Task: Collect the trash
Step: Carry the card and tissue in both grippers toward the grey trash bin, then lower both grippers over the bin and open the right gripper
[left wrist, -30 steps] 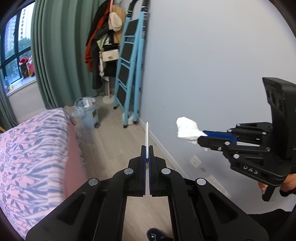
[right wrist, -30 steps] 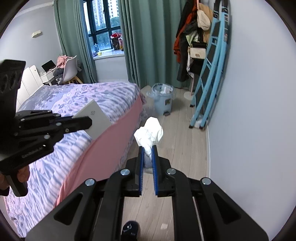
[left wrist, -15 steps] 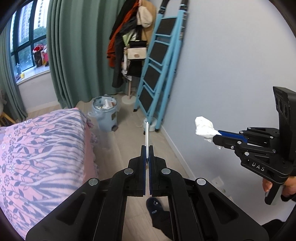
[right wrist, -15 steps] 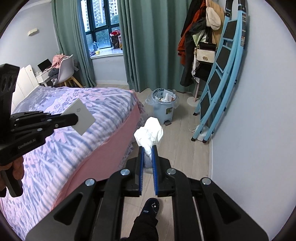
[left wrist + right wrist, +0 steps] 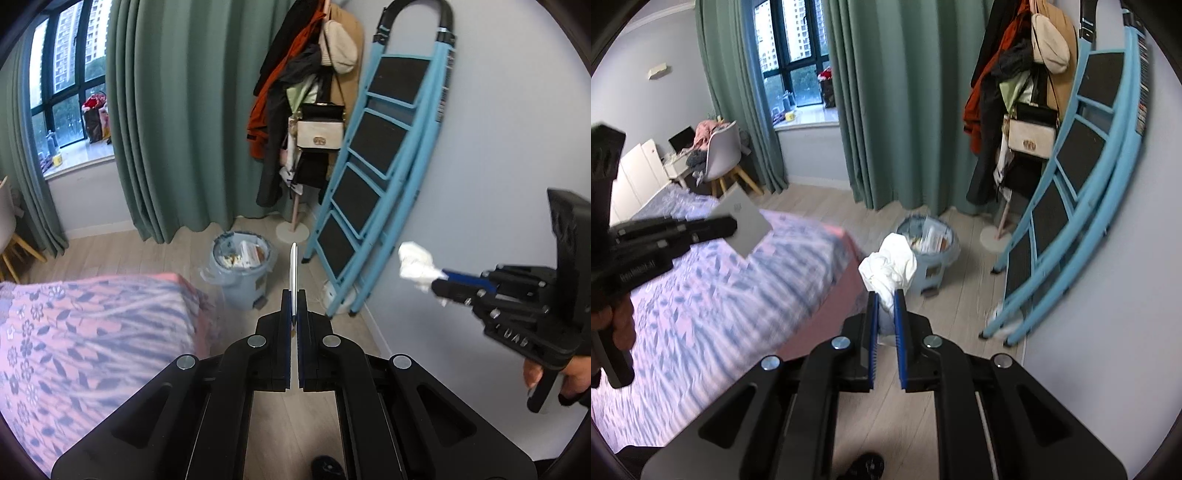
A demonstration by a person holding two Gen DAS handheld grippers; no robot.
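My left gripper (image 5: 293,295) is shut on a thin white card (image 5: 294,273), seen edge-on here and flat in the right wrist view (image 5: 744,225). My right gripper (image 5: 885,295) is shut on a crumpled white tissue (image 5: 888,267), which also shows in the left wrist view (image 5: 417,264). A light blue trash bin (image 5: 242,273) lined with a bag and holding several scraps stands on the wood floor ahead, by the bed's corner; it also shows in the right wrist view (image 5: 932,254). Both grippers are held in the air short of the bin.
A bed with a pink floral cover (image 5: 74,332) fills the left. A blue stepladder (image 5: 376,192) leans on the right wall. A coat rack with clothes and bags (image 5: 310,122) stands behind the bin, next to green curtains (image 5: 177,122). A chair and desk (image 5: 716,155) stand by the window.
Both grippers have moved forward along the bed toward the trash bin, which is now larger and nearer. Each still holds its item.
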